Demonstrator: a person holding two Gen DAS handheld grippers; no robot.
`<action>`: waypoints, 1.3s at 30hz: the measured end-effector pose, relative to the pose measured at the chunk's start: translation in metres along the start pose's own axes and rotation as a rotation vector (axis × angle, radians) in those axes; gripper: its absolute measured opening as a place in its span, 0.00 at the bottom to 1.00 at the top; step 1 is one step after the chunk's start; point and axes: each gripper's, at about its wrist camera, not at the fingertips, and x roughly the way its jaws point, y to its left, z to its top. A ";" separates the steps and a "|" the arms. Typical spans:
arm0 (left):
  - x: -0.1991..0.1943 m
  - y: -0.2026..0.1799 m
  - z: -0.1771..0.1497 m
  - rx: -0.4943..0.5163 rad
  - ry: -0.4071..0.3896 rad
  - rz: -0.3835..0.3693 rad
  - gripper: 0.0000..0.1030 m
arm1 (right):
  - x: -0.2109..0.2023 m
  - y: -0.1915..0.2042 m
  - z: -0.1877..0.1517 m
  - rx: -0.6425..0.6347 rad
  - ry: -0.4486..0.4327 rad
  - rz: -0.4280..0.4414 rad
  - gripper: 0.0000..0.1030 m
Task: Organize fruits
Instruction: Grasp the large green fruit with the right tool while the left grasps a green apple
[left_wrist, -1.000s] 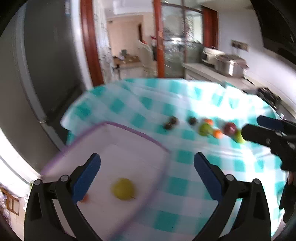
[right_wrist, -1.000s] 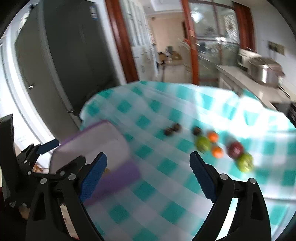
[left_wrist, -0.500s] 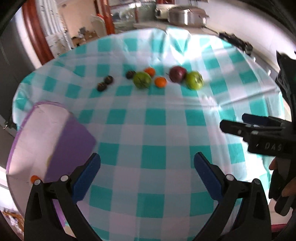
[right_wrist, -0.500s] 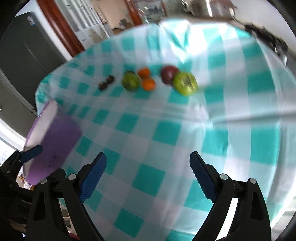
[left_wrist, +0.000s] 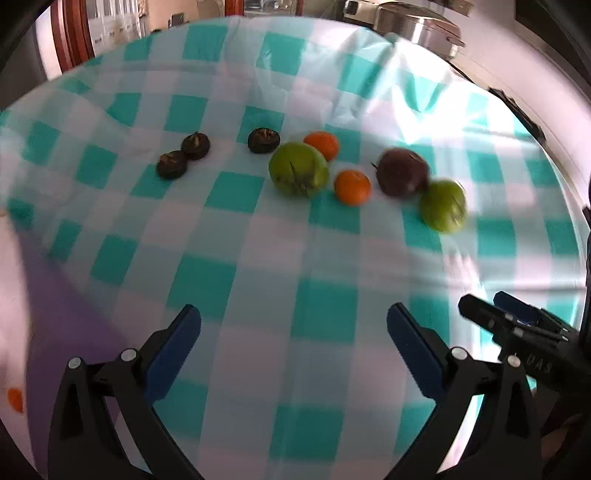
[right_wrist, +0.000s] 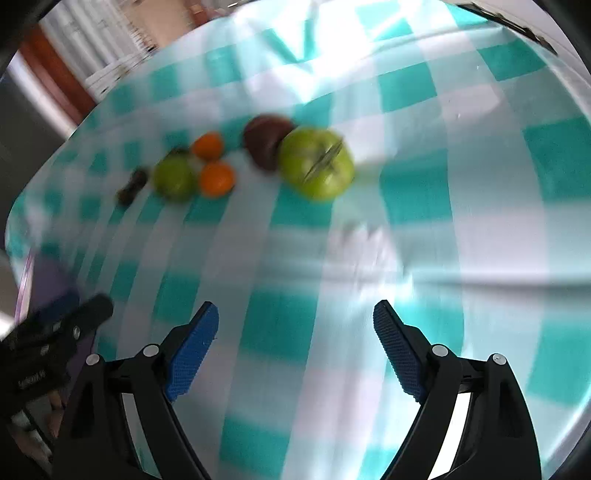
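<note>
Fruits lie in a row on the teal checked cloth: two green fruits (left_wrist: 298, 170) (left_wrist: 443, 205), two small oranges (left_wrist: 352, 187) (left_wrist: 321, 144), a dark purple fruit (left_wrist: 402, 172) and three small dark fruits (left_wrist: 263, 140). The right wrist view shows the near green fruit (right_wrist: 316, 162) and the purple one (right_wrist: 265, 140). The purple-rimmed box (left_wrist: 55, 325) sits at the left with a small orange (left_wrist: 14, 399) inside. My left gripper (left_wrist: 293, 332) is open and empty over the cloth. My right gripper (right_wrist: 295, 332) is open and empty, short of the fruits.
The table edge curves around at the far side. A metal pot (left_wrist: 417, 26) stands on a counter behind. The right gripper shows at the lower right of the left wrist view (left_wrist: 517, 328). The left gripper shows at the lower left of the right wrist view (right_wrist: 55, 332).
Both grippers have swung away from the box and moved closer to the row of fruits. The box has slid to the left edge of both views.
</note>
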 end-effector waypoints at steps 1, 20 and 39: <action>0.010 0.003 0.009 -0.012 0.001 -0.010 0.98 | 0.008 -0.002 0.010 0.026 -0.003 0.006 0.81; 0.101 0.034 0.089 -0.131 0.021 -0.082 0.98 | 0.087 0.030 0.086 -0.183 -0.003 -0.230 0.62; 0.120 0.011 0.115 0.011 -0.019 -0.163 0.62 | 0.078 0.025 0.079 -0.076 0.003 -0.218 0.62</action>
